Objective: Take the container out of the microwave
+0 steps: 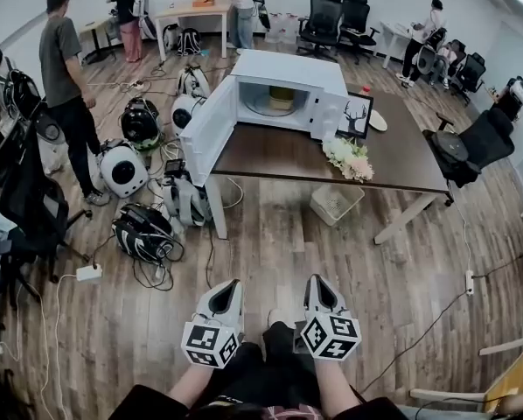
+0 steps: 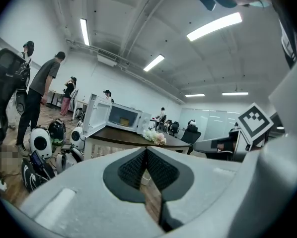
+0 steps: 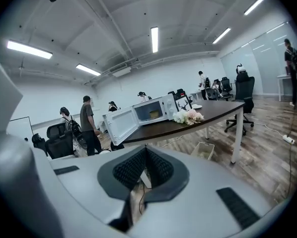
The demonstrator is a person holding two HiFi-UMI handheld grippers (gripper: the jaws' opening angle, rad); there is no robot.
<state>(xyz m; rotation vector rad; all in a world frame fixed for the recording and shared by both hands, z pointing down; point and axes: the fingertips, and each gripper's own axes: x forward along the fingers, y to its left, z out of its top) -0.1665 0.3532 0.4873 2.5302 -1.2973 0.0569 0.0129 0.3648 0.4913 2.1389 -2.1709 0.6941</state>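
- Container (image 1: 281, 97) is sitting inside the open microwave (image 1: 288, 70), upper centre; the whole removal is still waiting.
- Left tool (image 1: 227, 289) and right tool (image 1: 319, 285), bottom centre, are hanging pressed together, empty, well apart from it.

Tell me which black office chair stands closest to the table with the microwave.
The black office chair at the table's right end in the head view, almost at its edge; the other chairs stand farther back, toward the far wall.

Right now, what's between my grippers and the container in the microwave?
In the head view, open wood floor, then the table's near edge, a white basket beside it. The microwave door is open.
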